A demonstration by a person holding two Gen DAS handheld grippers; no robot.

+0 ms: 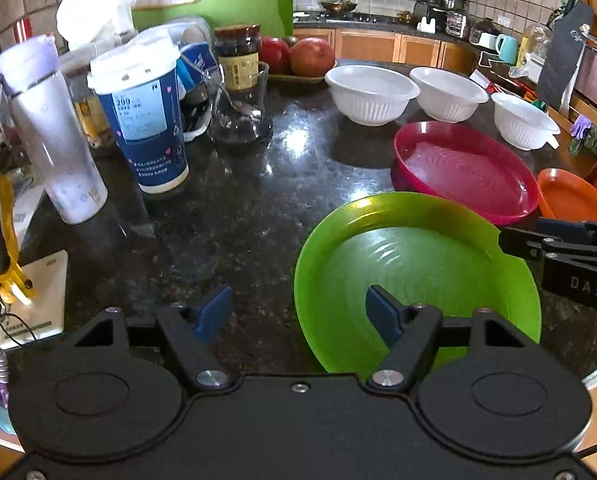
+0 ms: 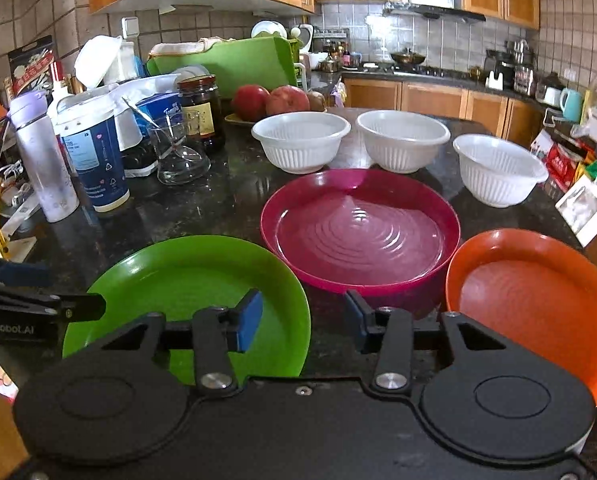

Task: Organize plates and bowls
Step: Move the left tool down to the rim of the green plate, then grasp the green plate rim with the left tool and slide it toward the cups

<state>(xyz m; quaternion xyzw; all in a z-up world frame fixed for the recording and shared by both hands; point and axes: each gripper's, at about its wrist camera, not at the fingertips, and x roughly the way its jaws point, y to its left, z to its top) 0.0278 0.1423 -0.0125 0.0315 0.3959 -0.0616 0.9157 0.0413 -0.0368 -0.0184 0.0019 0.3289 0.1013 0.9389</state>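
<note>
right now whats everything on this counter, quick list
white bowls: 3, white ribbed, row at back of counter
magenta plate: 1, centre, in front of bowls
green plate: 1, near left
orange plate: 1, near right
paper cup: 1, blue and white, left
bottle: 1, pale purple, far left
jar: 1, dark, behind glass flask
red fruit: on a dish, behind bowls
left gripper: open, over green plate's left edge
right gripper: open, over green plate's right edge

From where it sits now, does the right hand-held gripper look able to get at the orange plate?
Probably yes. The right hand-held gripper is open and empty, and the orange plate lies just to its right on the counter, nothing stacked on it or standing between them.
</note>
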